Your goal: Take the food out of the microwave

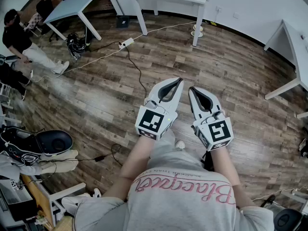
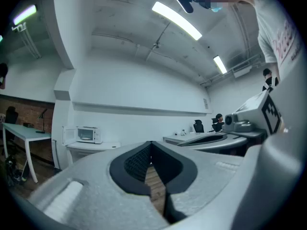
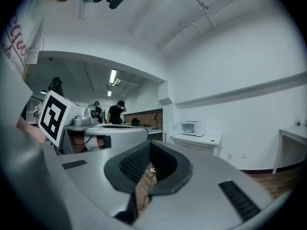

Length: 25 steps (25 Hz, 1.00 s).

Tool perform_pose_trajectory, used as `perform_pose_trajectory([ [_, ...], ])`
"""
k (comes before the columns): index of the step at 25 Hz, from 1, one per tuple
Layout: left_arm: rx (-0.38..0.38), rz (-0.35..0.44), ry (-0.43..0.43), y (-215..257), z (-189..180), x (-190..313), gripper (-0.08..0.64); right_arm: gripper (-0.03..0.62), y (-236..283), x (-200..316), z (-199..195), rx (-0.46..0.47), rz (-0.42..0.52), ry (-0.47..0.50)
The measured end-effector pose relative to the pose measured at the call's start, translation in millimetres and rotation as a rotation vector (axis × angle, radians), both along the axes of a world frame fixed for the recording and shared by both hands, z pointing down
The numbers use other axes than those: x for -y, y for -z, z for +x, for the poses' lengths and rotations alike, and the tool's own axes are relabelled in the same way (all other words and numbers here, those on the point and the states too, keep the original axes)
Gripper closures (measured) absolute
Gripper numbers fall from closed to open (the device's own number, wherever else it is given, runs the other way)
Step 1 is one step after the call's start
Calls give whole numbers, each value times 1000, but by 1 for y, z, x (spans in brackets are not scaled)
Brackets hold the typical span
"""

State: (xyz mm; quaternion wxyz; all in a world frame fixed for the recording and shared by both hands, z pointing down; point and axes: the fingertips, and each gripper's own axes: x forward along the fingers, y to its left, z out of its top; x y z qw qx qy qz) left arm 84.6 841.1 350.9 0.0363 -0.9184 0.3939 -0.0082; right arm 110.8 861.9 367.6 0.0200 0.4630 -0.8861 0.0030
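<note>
The small white microwave oven point(image 2: 87, 134) stands on a white desk point(image 2: 96, 146) against the white wall point(image 2: 144, 87), well apart from both tongs. What is inside it is too small to see. The left tongs point(image 1: 179, 80) and the right tongs point(image 1: 191, 88) are held level, side by side, above the brown wooden floor point(image 1: 96, 95). Both tongs are clenched, their tips together, with nothing between them.
</note>
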Motion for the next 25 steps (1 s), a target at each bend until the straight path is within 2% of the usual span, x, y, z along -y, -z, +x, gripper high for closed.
perform_pose_trajectory([
  [6,17,18,-32,6,17,-14,555,583,4,-10,6,10,2,7],
  [13,0,10,-50,7,26,-9,555,583,9,-8,21,29,17,-22],
  [17,-22,6,-51,9,30,8,555,583,13,8,30,23,40,-35],
  [25,-40,9,-28,14,20,58,555,583,9,50,19,-2,15,-6],
])
